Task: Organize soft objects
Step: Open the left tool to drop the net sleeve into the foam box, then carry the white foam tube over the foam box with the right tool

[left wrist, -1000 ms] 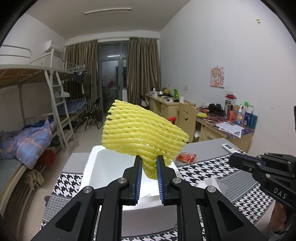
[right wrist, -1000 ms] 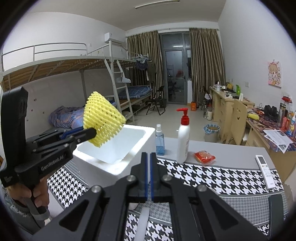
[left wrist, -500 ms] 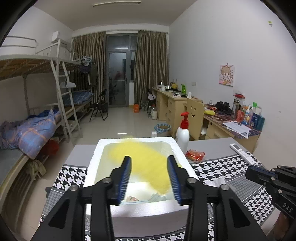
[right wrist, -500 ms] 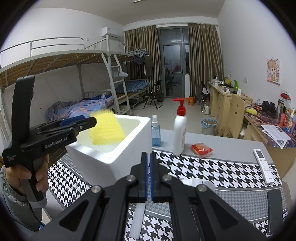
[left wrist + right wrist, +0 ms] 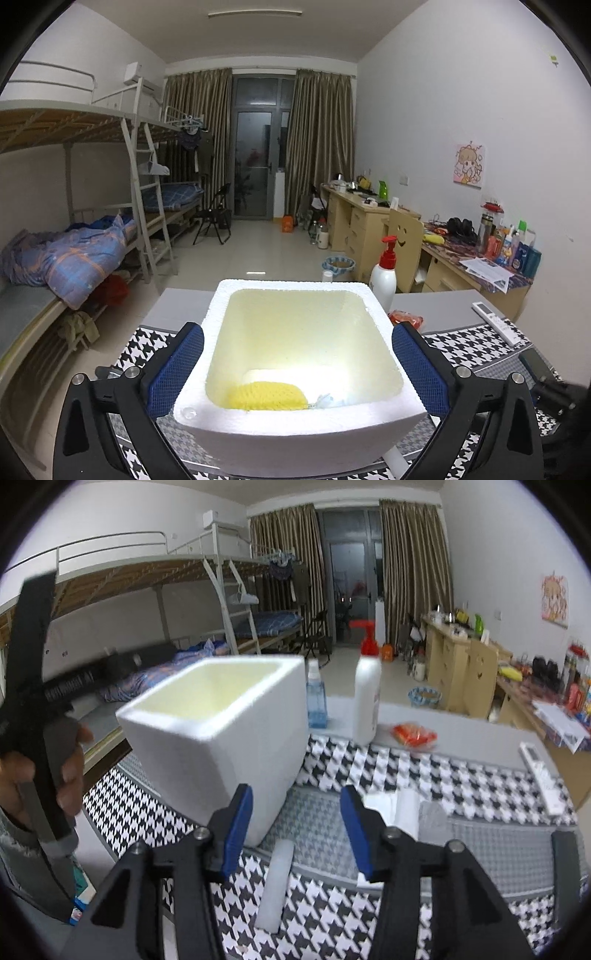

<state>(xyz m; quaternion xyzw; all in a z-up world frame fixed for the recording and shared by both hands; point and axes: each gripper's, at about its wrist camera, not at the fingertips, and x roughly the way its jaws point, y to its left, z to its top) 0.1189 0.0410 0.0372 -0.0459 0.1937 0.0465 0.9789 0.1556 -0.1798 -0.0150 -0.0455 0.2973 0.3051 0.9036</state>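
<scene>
Left wrist view: the left tongs (image 5: 297,363) fill the foreground, their blue pads (image 5: 177,363) spread wide and still opening, one on each side of a white foam box (image 5: 295,424) without pressing it. Nothing is gripped. Inside the box, at the near edge of its floor, lies the yellow foam net (image 5: 267,396), with a pale crumpled item just beside it. Beyond the box stand a white pump bottle (image 5: 383,282) and a small orange packet (image 5: 406,317) on the grey desk (image 5: 443,306), with a remote (image 5: 493,321) further right. Bunk beds, curtains and a glass door fill the far room.

Right wrist view: the right tongs (image 5: 295,830) are partway apart and opening, with nothing between the pads. Just below them, on the houndstooth cloth (image 5: 369,768), lies a white foam strip (image 5: 277,878). A little further on are folded white pieces (image 5: 399,808), soft-looking but blurred. The box sits to the left. Beside it a hand (image 5: 40,768) holds the left tongs' handle. A blue spray bottle (image 5: 317,698) stands behind the box.

The net looks delivered, so the step in hand appears to be the right tongs picking the next soft piece. To do it well, open fully before descending. Straddle the strip across its narrow width near the middle. Close gently, since foam crushes and slips. Lift clear of the box wall before moving over the opening. The left tongs should draw back so the two do not collide above the box.
</scene>
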